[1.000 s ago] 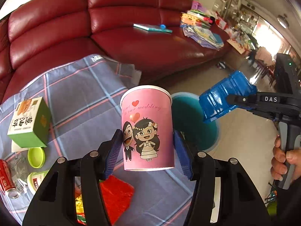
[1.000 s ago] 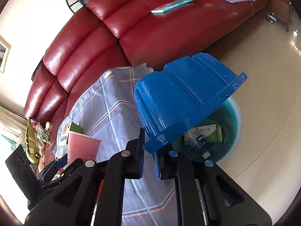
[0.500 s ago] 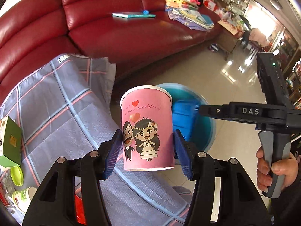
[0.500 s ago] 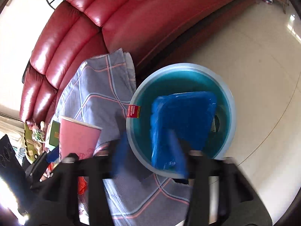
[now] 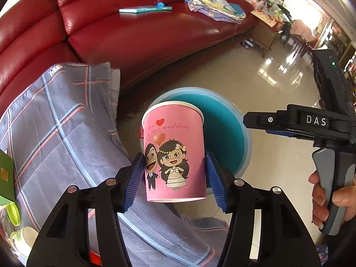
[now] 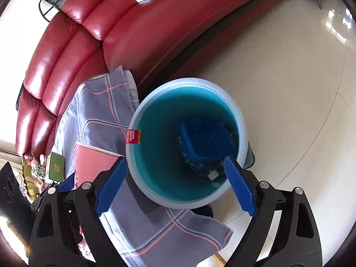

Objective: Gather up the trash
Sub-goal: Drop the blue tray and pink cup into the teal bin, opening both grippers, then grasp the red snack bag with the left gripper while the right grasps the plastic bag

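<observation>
**Pink cup waited at the bin while the other jaws opened over it**

The left gripper (image 5: 173,171) was clamped on a pink paper cup (image 5: 174,153); its blue pads (image 5: 134,180) pressed on the two opposite sides of the lower wall, so the cup stood upright with its open mouth on top; this low hold probably kept the thin rim from being crushed. The cup was held in the air in front of the near edge of the teal trash bin (image 5: 247,133), not yet over the middle of its opening; I judged that it was carried there to be dropped next.

The right gripper (image 6: 175,182) had its jaws wide apart and they were opening more; nothing was between them. It pointed down into the bin (image 6: 131,146), and a blue plastic tray (image 6: 207,142) lay tilted at the bottom, on top of some other rubbish that I could not name; the open jaws above it fit with a release into the bin.

Outside the bin, a grey checked cloth (image 5: 66,133) covered the low table just beside it; a green box (image 6: 56,166) and a small green lid (image 5: 13,213) remained on the cloth, so the collecting seemed not finished; behind stood the red leather sofa (image 5: 133,40).
</observation>
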The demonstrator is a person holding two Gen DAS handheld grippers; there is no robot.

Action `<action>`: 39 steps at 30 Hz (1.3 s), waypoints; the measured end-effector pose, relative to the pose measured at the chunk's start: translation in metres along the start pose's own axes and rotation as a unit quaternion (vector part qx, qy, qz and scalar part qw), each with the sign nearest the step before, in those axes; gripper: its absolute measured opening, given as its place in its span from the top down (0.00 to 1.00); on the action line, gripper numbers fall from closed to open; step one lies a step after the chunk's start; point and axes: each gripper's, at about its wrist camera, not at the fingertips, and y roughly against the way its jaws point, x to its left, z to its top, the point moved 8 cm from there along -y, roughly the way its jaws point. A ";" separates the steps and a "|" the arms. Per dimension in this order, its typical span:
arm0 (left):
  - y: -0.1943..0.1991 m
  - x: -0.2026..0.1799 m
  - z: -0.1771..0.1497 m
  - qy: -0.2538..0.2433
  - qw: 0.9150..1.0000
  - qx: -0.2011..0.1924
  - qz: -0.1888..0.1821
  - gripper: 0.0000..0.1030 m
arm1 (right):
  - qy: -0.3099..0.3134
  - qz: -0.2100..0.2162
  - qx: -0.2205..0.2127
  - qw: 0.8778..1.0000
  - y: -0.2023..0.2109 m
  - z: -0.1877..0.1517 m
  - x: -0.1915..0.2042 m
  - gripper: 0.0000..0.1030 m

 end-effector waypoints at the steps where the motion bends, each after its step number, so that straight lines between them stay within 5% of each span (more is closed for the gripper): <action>1: -0.003 -0.004 0.000 -0.003 1.000 0.003 -0.002 0.44 | -0.001 -0.001 -0.003 1.000 0.002 0.001 -0.002 0.18; 10: -0.037 -0.025 0.023 -0.022 0.999 0.017 -0.016 0.42 | -0.010 -0.023 -0.022 0.999 0.014 0.005 -0.017 0.18; 18: -0.042 -0.020 0.021 -0.012 1.000 0.013 -0.001 0.17 | -0.007 -0.033 -0.010 0.999 0.006 0.004 -0.018 0.18; 39: 0.018 0.032 -0.020 0.051 0.999 -0.012 0.008 0.08 | 0.055 -0.037 0.005 0.998 0.013 -0.030 0.060 0.13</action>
